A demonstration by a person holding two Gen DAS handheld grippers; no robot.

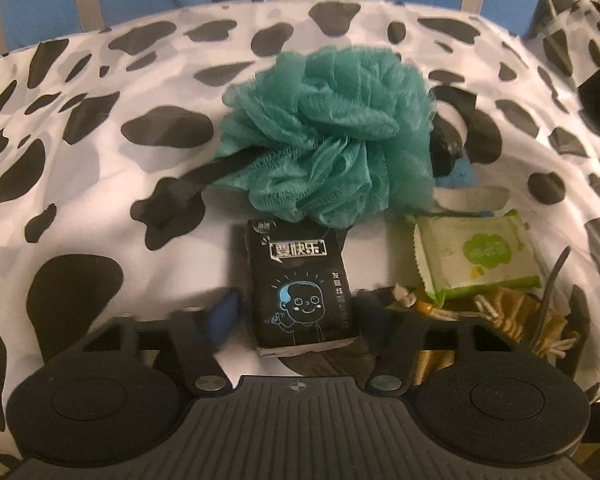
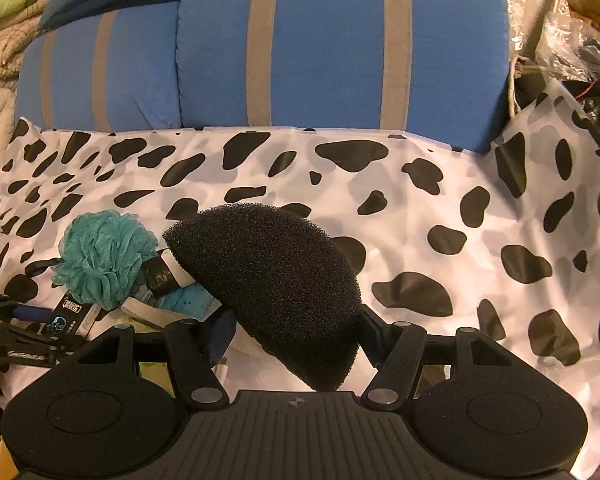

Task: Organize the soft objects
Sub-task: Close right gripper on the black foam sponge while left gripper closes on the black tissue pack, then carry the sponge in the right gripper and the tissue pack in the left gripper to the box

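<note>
A black tissue pack [image 1: 300,292] with a cartoon face lies on the cow-print cloth [image 1: 80,160]. It sits between the fingers of my left gripper [image 1: 296,306], which is open, and a thin strip of cloth shows between the blue left pad [image 1: 224,312] and the pack. A teal bath pouf [image 1: 328,136] sits just beyond it. My right gripper [image 2: 296,332] is shut on a black domed foam sponge [image 2: 268,280], held above the cloth to the right of the pouf [image 2: 104,256]. At the right wrist view's left edge the left gripper [image 2: 12,336] shows over the pack [image 2: 66,316].
A green-and-white wipes pack [image 1: 476,256] and a gold drawstring pouch [image 1: 512,320] lie right of the tissue pack. A blue item [image 1: 456,176] and a dark roll [image 1: 448,140] sit behind them. Blue striped cushions [image 2: 340,48] back the cloth. Bare cloth [image 2: 460,220] spreads to the right.
</note>
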